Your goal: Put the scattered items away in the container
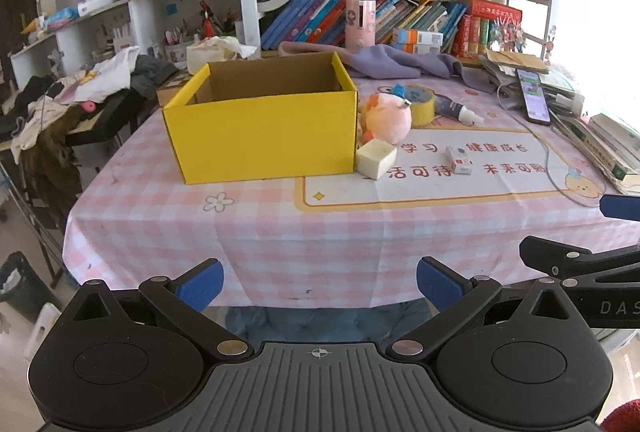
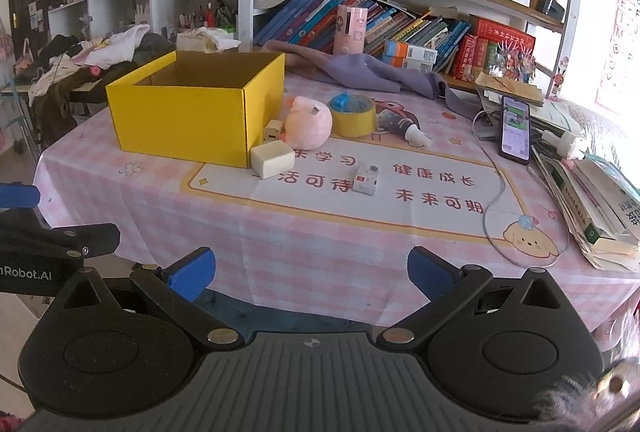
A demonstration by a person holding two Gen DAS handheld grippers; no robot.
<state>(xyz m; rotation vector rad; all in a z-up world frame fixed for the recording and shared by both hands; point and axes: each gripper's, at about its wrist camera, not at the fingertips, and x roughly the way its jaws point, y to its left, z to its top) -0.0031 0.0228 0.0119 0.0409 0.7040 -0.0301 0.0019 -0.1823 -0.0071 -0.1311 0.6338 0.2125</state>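
An open yellow cardboard box (image 1: 260, 130) (image 2: 192, 116) stands on the pink checked tablecloth. Right of it lie a pink plush toy (image 1: 387, 118) (image 2: 309, 123), a cream block (image 1: 375, 160) (image 2: 273, 160), a small cream charger (image 2: 273, 132), a yellow tape roll (image 1: 421, 106) (image 2: 354, 116), a dark tube with a white cap (image 1: 456, 109) (image 2: 402, 128) and a small white box (image 1: 459, 160) (image 2: 366, 179). My left gripper (image 1: 320, 286) and right gripper (image 2: 311, 276) hang open at the table's near edge, well short of all items, holding nothing.
A phone (image 1: 534, 96) (image 2: 515, 128) with a cable, stacked books (image 2: 592, 200) and a purple cloth (image 1: 400, 62) crowd the right and back. Bookshelves stand behind. Clothes (image 1: 80, 88) pile on furniture to the left. The right gripper's arm (image 1: 580, 264) shows at the left view's right edge.
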